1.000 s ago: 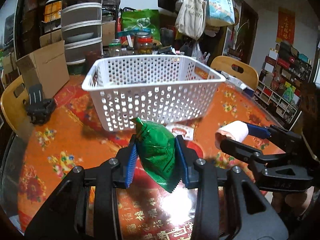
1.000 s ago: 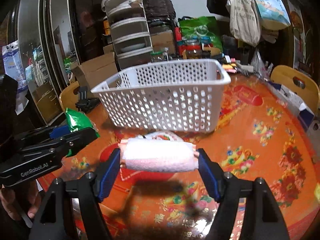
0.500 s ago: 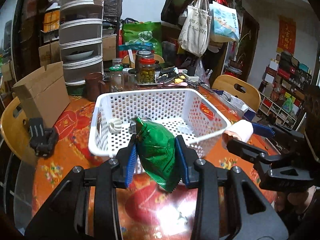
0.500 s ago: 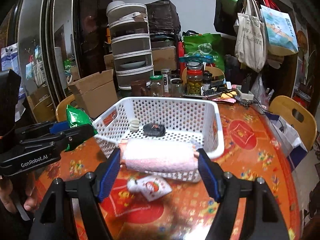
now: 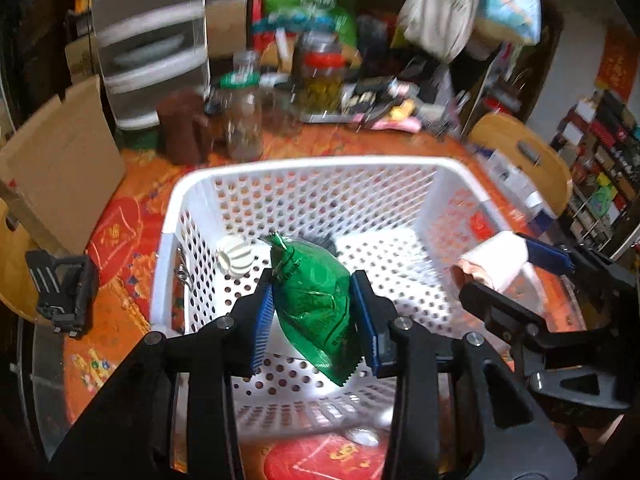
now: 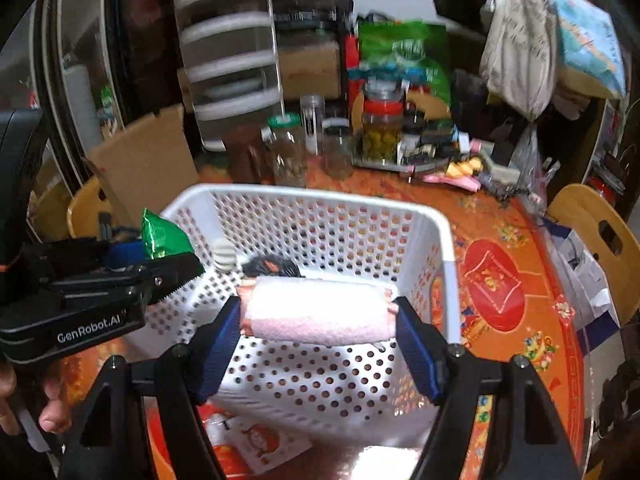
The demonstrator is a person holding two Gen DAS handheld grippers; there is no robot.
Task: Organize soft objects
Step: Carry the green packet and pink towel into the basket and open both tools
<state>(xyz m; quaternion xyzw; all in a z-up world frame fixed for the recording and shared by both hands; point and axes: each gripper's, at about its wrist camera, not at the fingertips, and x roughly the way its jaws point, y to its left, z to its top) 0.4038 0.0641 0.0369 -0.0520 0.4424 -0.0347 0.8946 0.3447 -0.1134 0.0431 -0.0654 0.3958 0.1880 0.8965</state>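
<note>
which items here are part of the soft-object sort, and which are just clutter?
Job:
- green pouch, in the left tongs
- pink rolled towel, in the right tongs
- white basket
- red-and-white packet on the table

Clutter:
- glass jars
- cardboard box
- hanging tote bags

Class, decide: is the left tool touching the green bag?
Touching. The left wrist view shows the left tool with both blue pads pressed against the sides of the green bag, holding it above the white basket.

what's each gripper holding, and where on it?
Left gripper: green bag, pinched across its middle. Right gripper: rolled pink towel, clamped at its two ends.
</note>
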